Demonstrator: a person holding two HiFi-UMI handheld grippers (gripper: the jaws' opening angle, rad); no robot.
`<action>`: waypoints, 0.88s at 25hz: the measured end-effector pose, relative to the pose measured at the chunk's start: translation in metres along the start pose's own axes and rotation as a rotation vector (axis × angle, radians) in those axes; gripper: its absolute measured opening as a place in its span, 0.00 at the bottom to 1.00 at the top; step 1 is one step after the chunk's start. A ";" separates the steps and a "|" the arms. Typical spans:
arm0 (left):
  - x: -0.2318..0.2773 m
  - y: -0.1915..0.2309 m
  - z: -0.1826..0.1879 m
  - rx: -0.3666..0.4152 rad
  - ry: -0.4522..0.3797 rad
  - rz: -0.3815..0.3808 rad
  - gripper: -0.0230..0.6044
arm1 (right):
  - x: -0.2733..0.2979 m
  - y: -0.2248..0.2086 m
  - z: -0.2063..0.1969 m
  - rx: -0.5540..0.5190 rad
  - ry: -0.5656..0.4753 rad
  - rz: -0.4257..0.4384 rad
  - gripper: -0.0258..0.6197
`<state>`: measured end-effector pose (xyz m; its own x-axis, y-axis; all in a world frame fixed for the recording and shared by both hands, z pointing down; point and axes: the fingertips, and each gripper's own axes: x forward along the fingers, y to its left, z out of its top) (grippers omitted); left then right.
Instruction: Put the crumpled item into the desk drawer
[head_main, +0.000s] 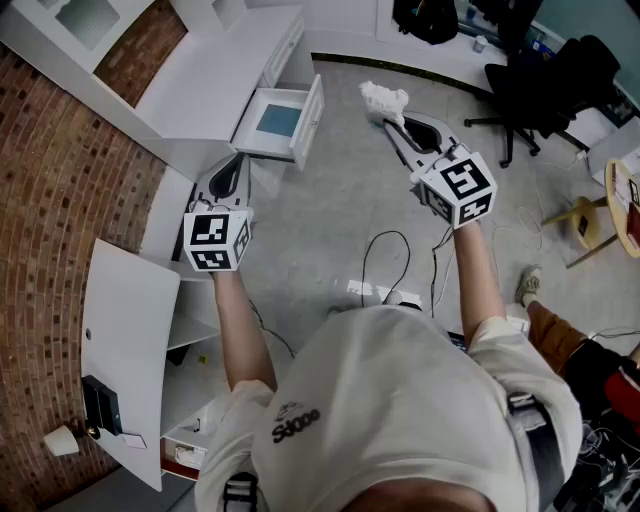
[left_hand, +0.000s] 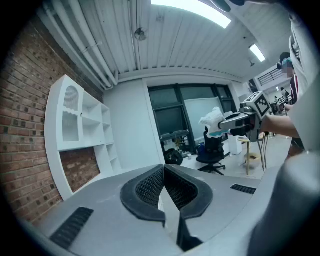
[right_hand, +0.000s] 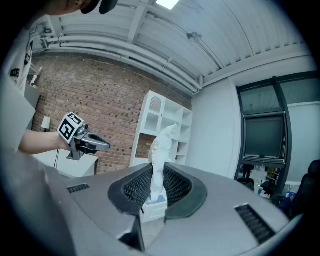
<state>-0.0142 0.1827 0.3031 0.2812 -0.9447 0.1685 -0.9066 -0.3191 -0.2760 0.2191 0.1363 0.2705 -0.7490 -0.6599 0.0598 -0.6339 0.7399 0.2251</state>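
The jaws of the right gripper (head_main: 393, 127) are nearly closed, pinching a crumpled white wad of paper or tissue (right_hand: 161, 150) between their ribbed black pads. Those of the left gripper (left_hand: 164, 180) are pressed together with nothing between them.

The wad hangs in the air beyond the right gripper's tips. It is to the right of the open white drawer with a blue-grey bottom (head_main: 278, 121) and not yet over it. The drawer stands pulled out from the long white counter (head_main: 215, 80).

The step in hand looks like the carry to the drawer. To do it well, the right gripper should travel left until the wad is inside the drawer's walls. It should then dip low before letting go, since so light a thing could drift or bounce out. The left gripper hangs near the drawer's front corner and should stay out of that path.

The wad is longer than it is wide. Its long axis runs on from the jaws, with the free end pointing away from the person.
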 end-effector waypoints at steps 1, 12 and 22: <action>-0.001 -0.004 0.001 0.004 0.002 0.005 0.07 | -0.004 0.000 -0.001 -0.003 0.000 0.007 0.12; 0.012 -0.060 0.013 0.024 0.028 0.003 0.07 | -0.037 -0.023 -0.013 -0.007 -0.027 0.042 0.12; 0.040 -0.105 0.016 0.005 0.073 0.069 0.07 | -0.051 -0.073 -0.030 0.003 -0.049 0.144 0.12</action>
<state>0.0971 0.1775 0.3238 0.1943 -0.9565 0.2177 -0.9213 -0.2542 -0.2943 0.3092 0.1126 0.2798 -0.8405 -0.5400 0.0439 -0.5200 0.8268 0.2144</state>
